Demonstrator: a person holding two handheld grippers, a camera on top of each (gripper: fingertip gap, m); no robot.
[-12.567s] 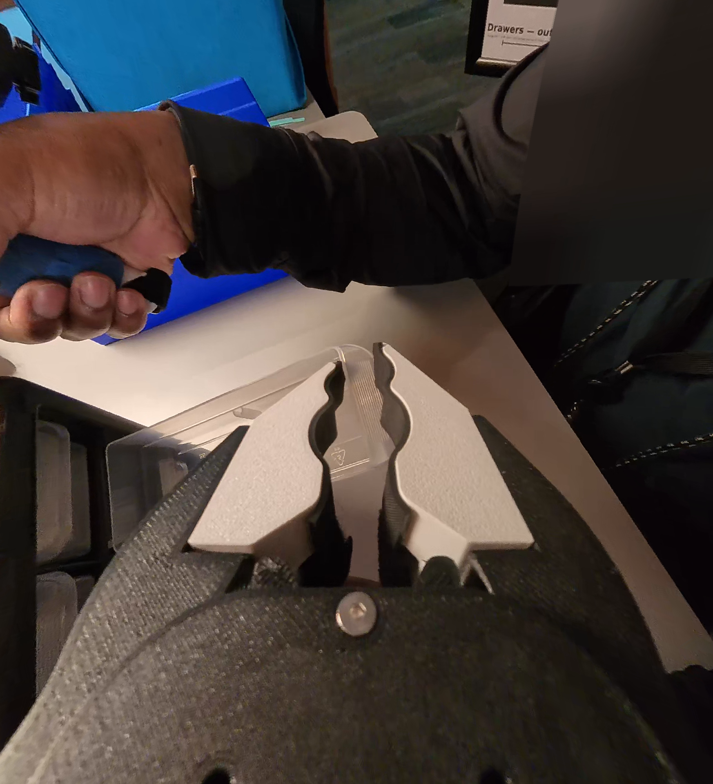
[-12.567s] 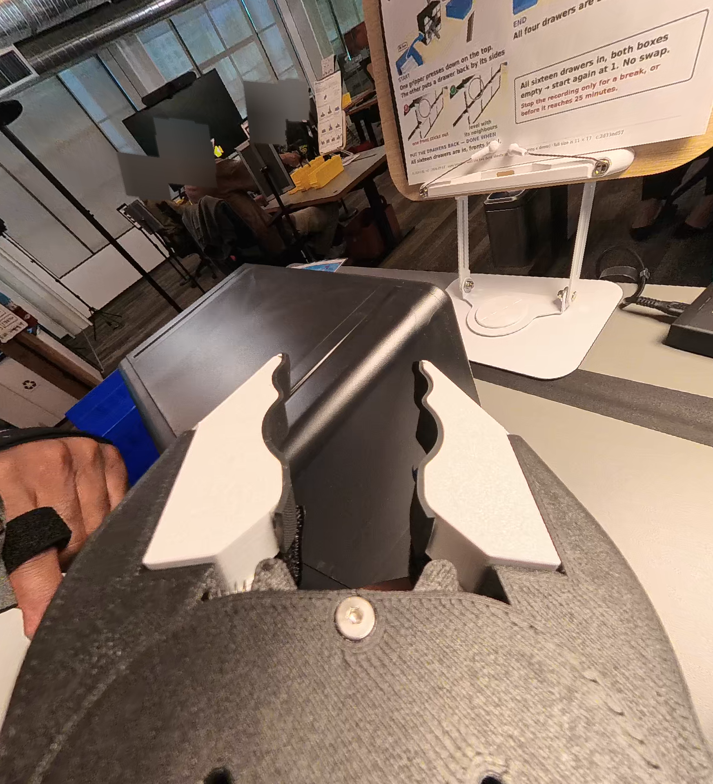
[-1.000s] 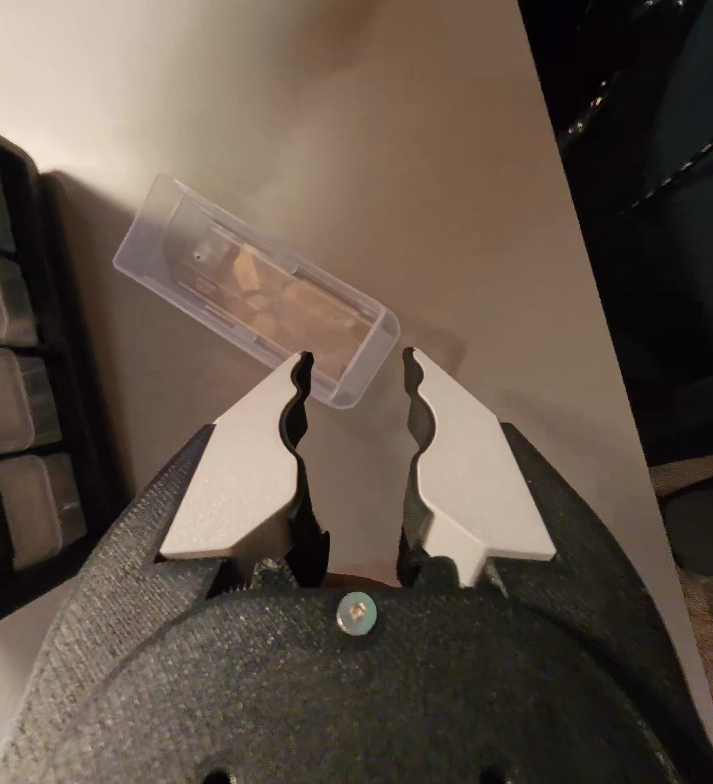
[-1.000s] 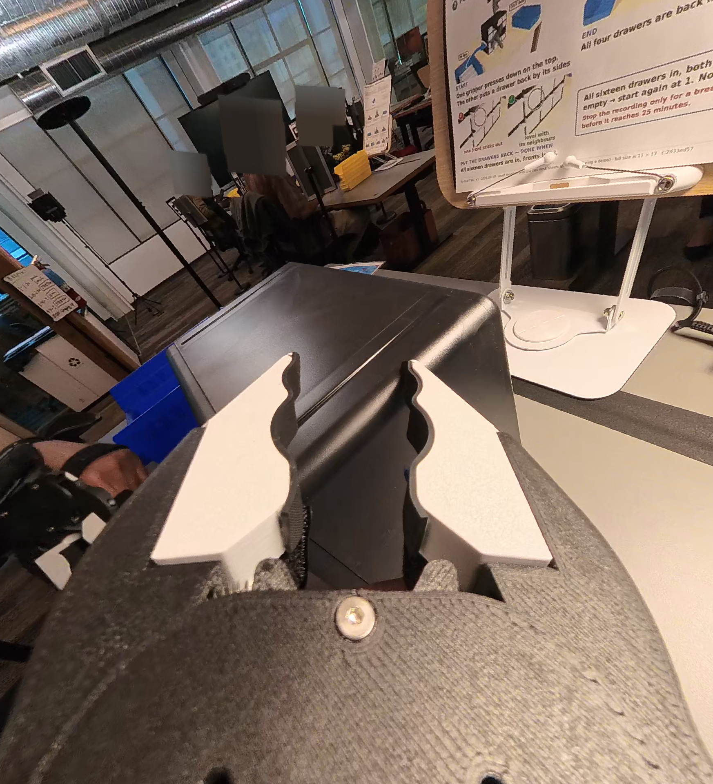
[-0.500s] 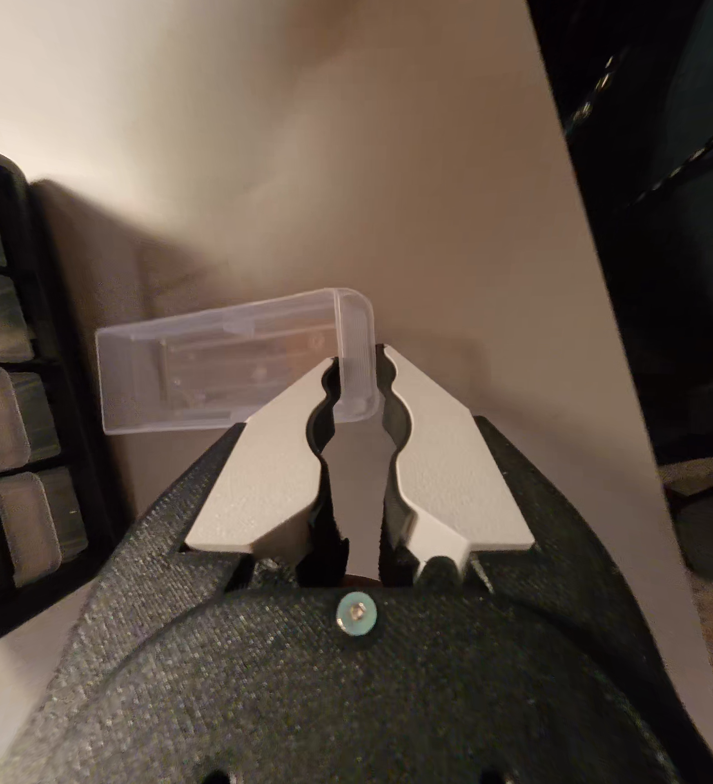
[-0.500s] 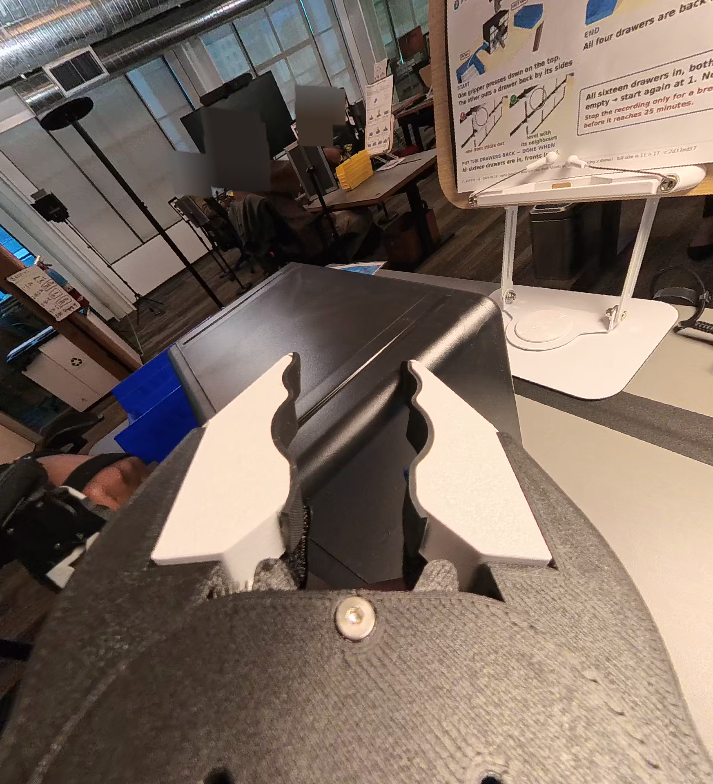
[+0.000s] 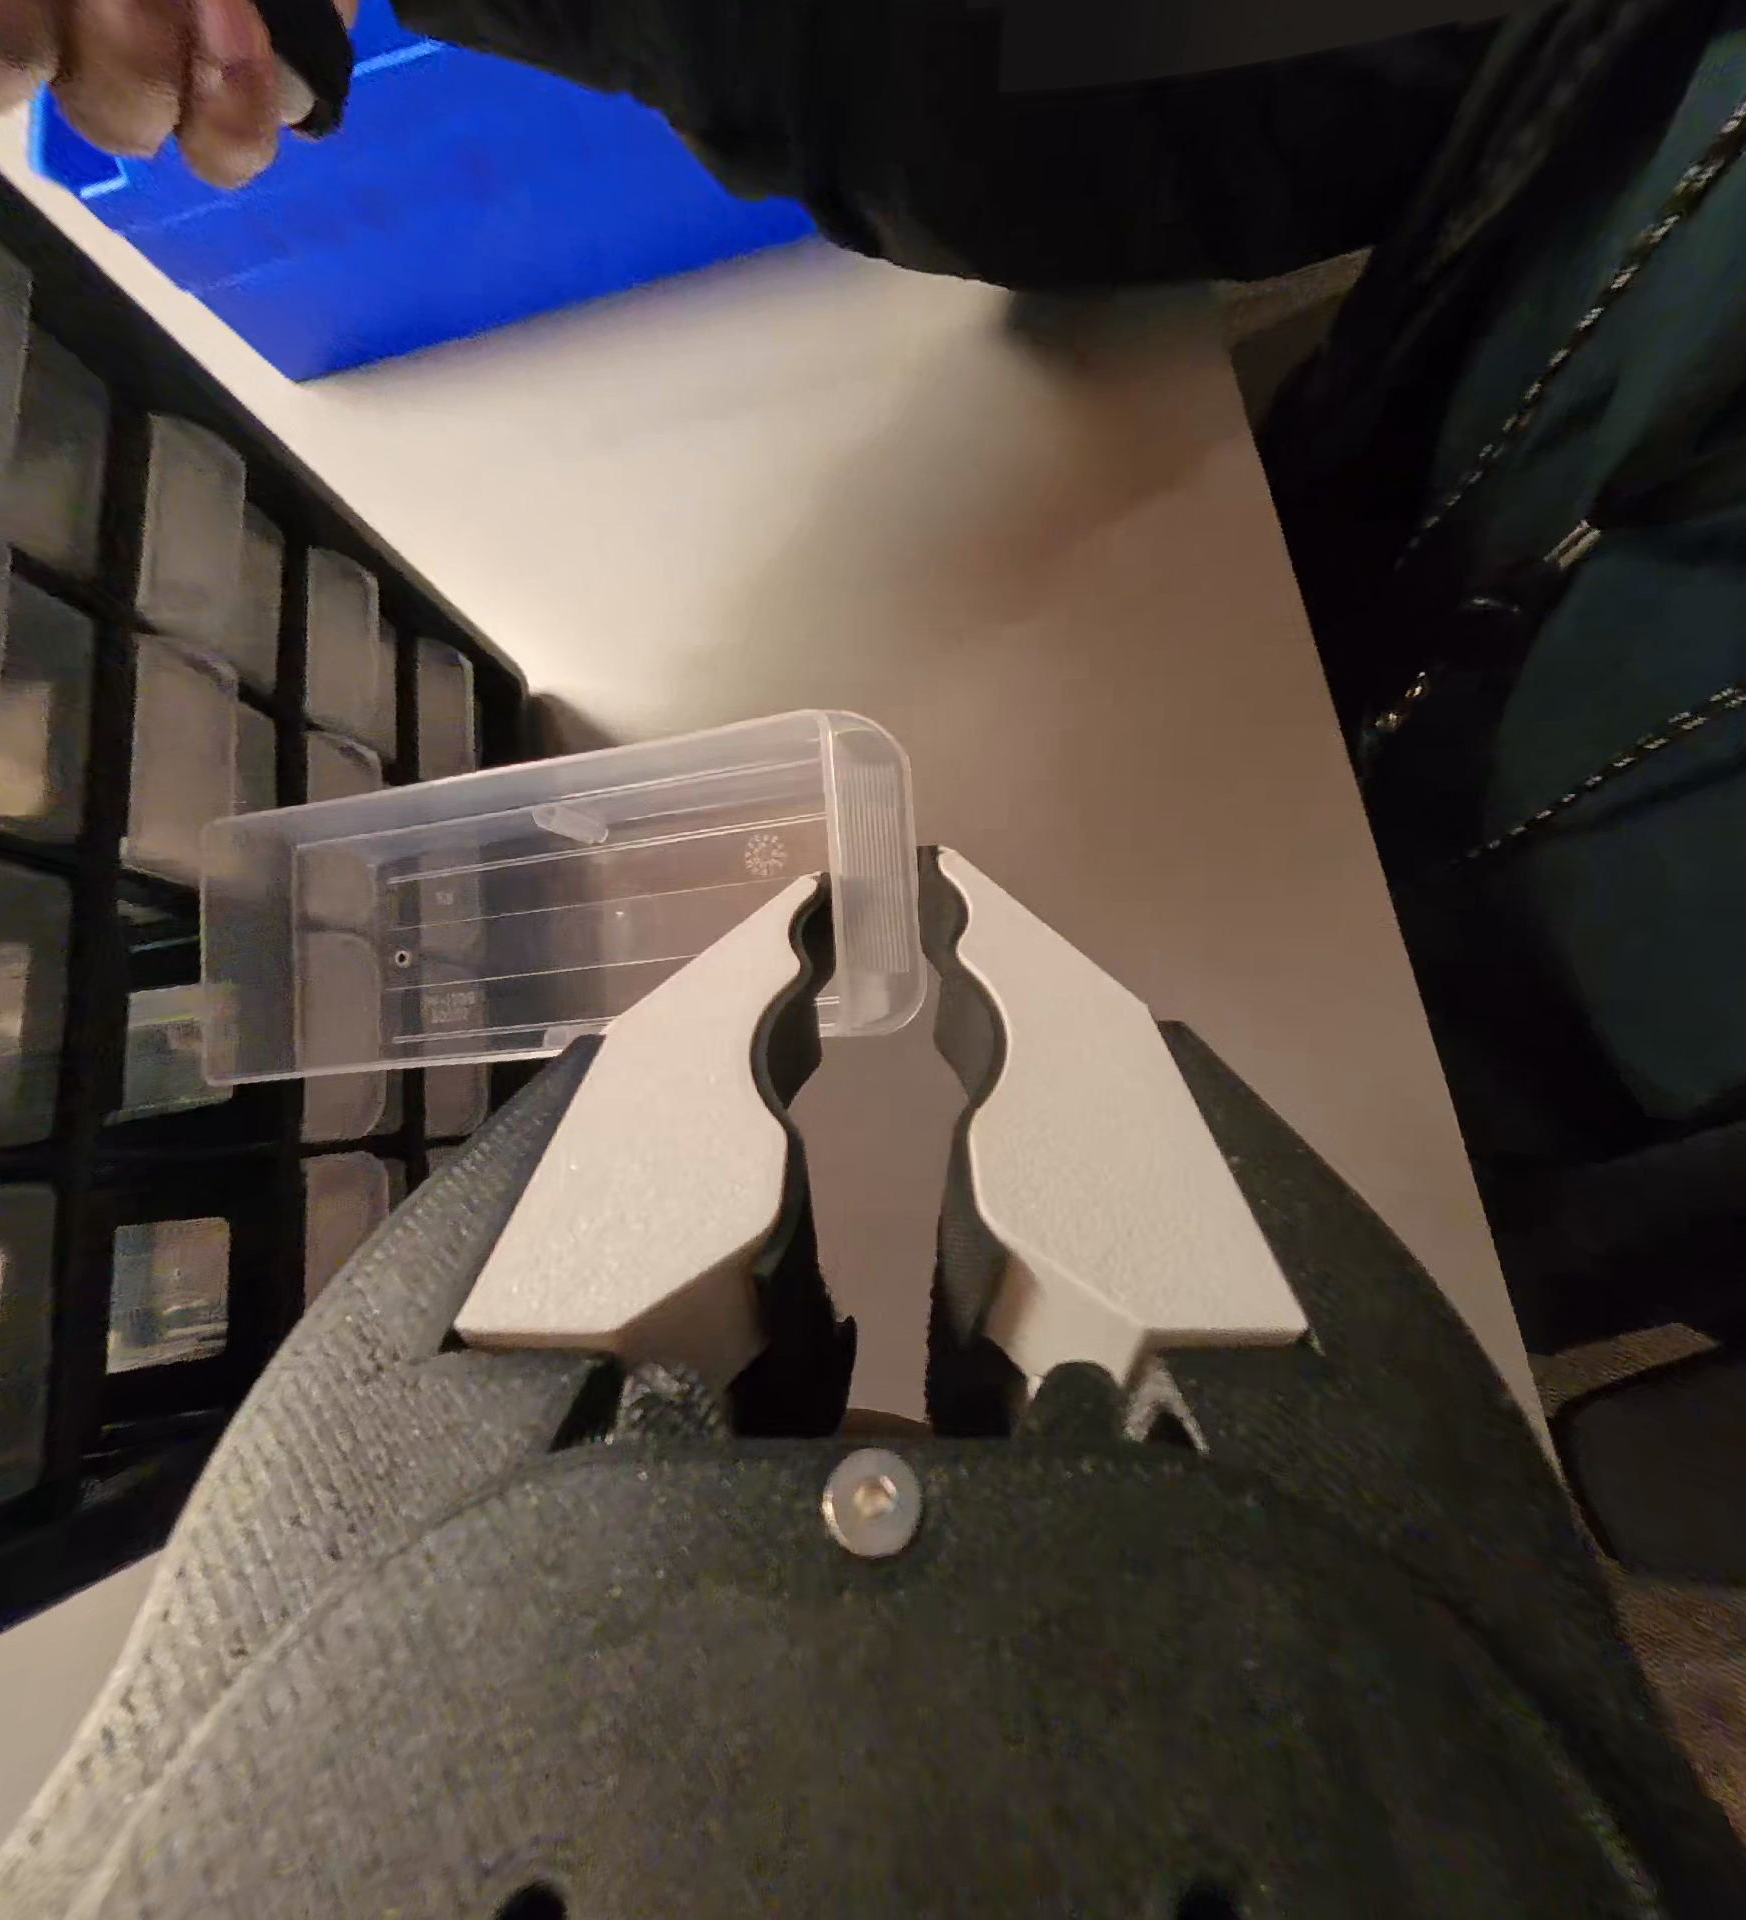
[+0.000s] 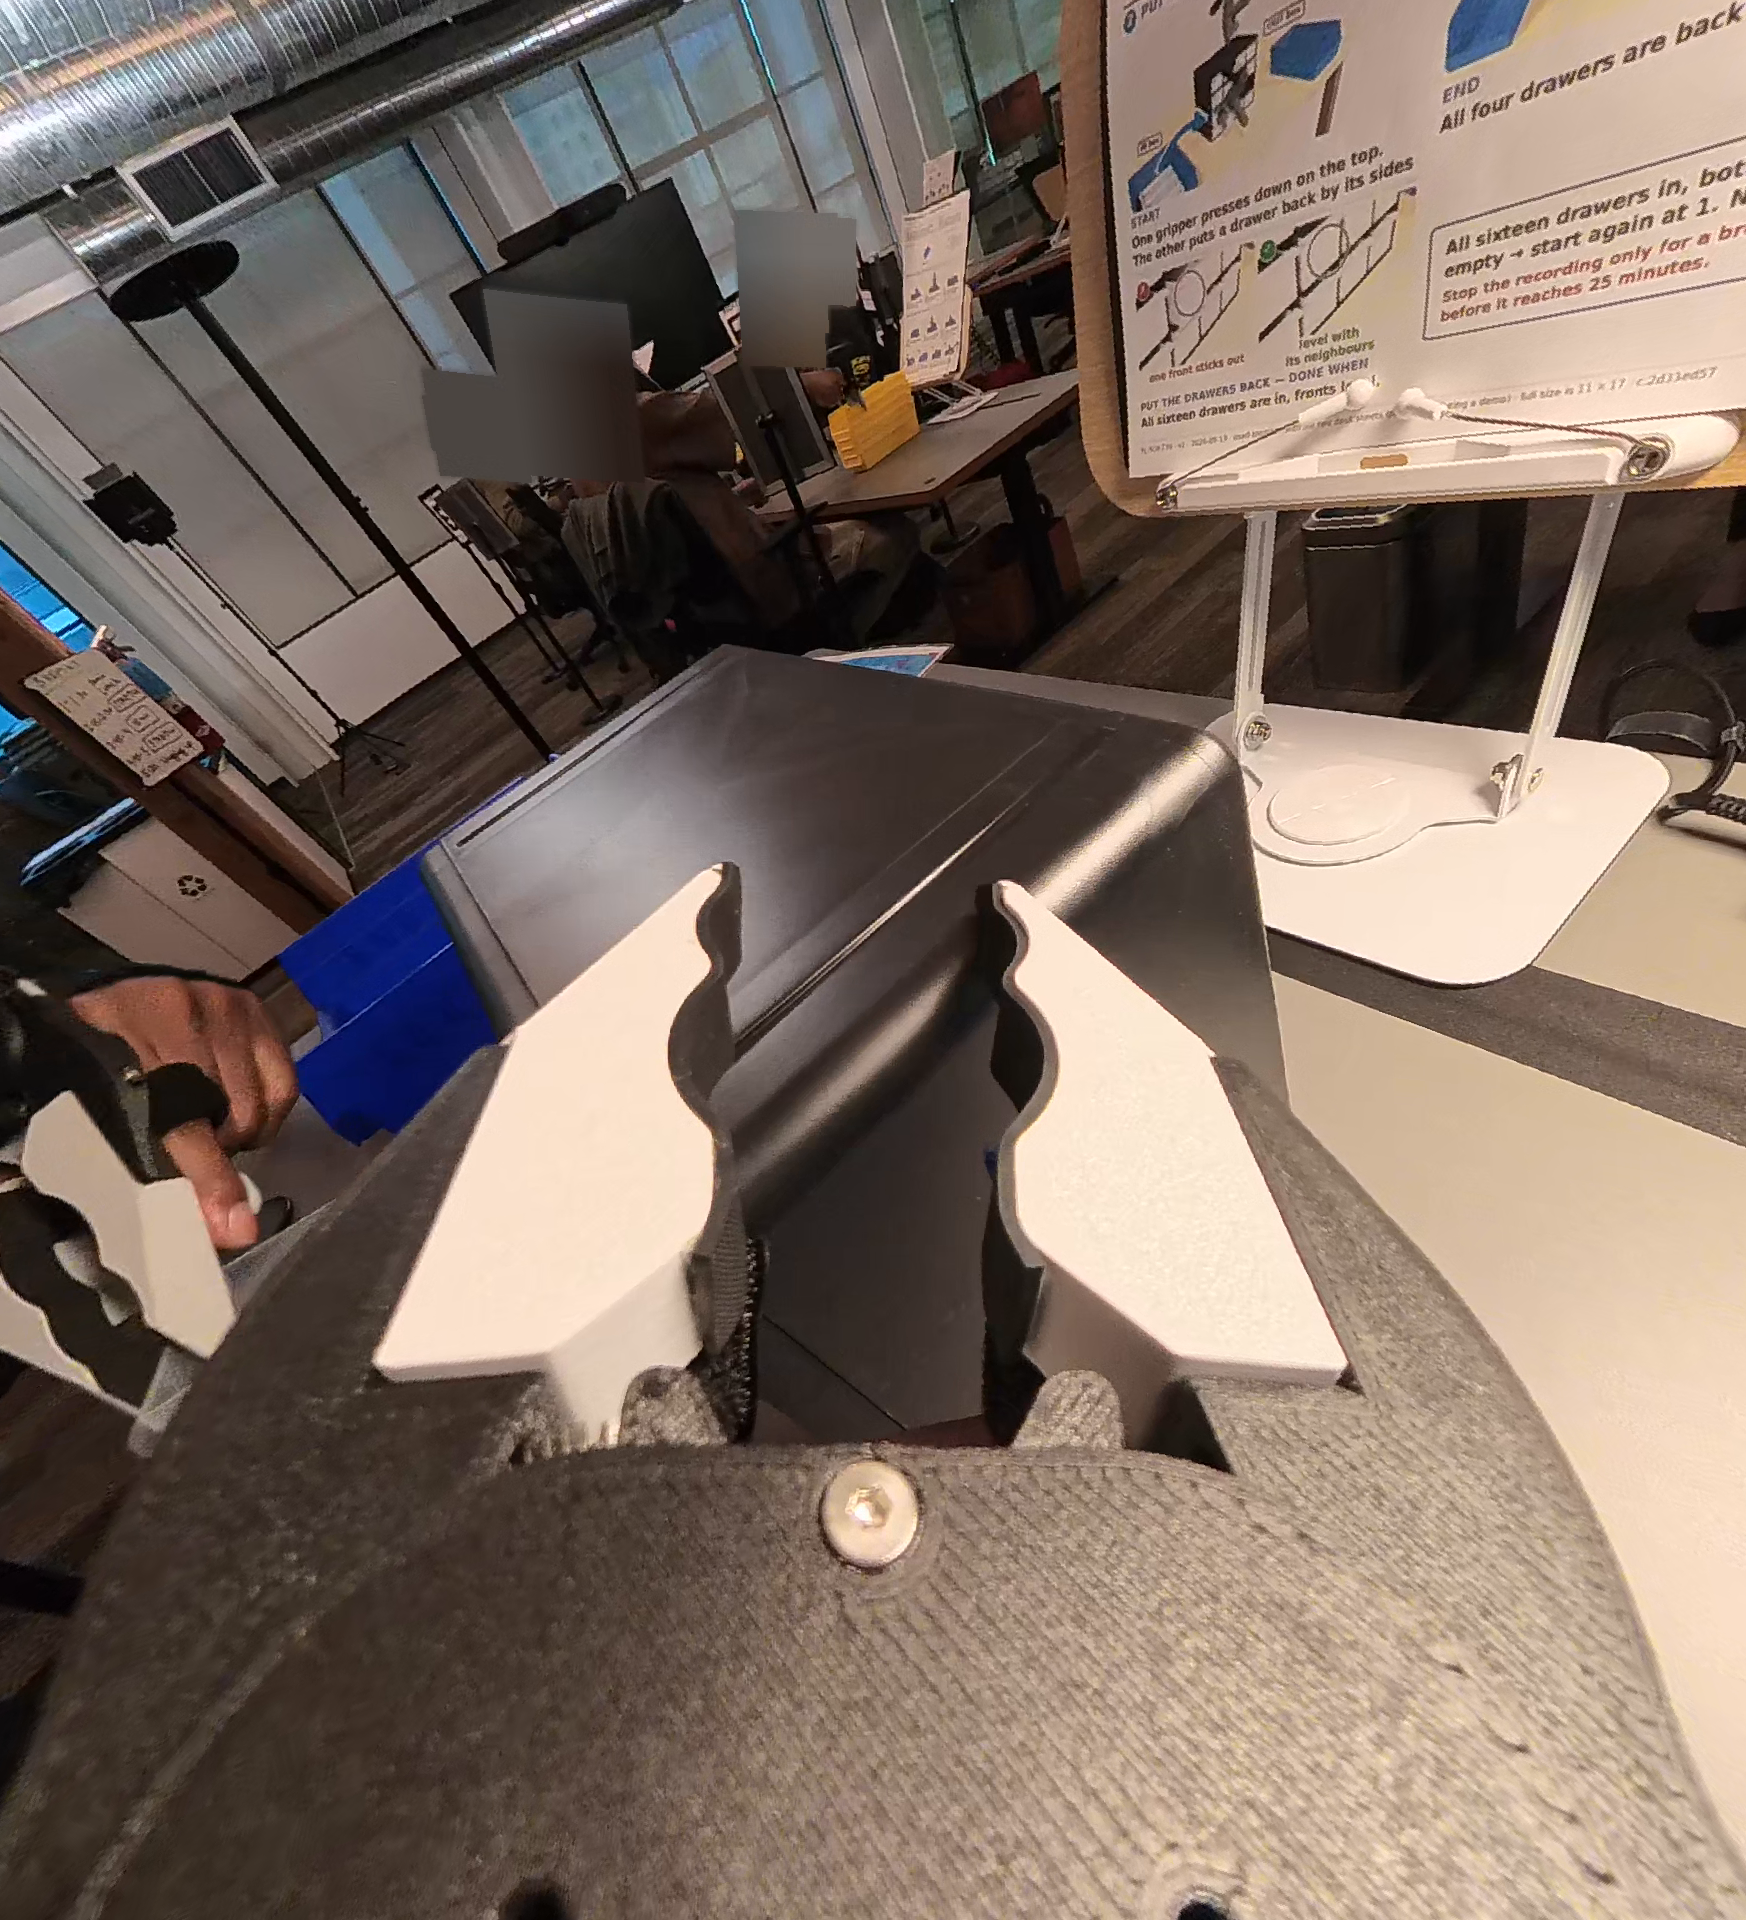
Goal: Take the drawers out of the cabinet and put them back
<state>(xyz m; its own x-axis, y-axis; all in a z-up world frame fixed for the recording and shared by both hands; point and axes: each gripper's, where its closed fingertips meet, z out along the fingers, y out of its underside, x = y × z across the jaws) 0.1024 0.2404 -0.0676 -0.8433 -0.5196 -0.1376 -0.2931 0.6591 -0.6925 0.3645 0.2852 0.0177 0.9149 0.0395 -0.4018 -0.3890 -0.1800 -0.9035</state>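
Note:
My left gripper [image 7: 874, 883] is shut on the ribbed front end of a clear plastic drawer [image 7: 536, 904] and holds it above the table, its long body pointing left toward the black cabinet [image 7: 90, 644]. The cabinet's front grid holds several clear drawers. My right gripper [image 8: 858, 894] is open and empty, resting over the cabinet's black top [image 8: 848, 790]. The left gripper also shows in the right wrist view [image 8: 69, 1257], held by a hand at the left edge.
A blue bin [image 7: 412, 197] stands behind the cabinet. A white stand [image 8: 1451, 831] with an instruction sheet is at the back right, with a black cable beside it. A person's sleeve [image 7: 1108, 125] and hand cross the top of the left view. The table edge [image 7: 1368, 831] runs on the right.
My left pads came together on the drawer's front end, which lay on the table a second ago, and lifted it toward the cabinet front. My right gripper has stayed on the cabinet top.

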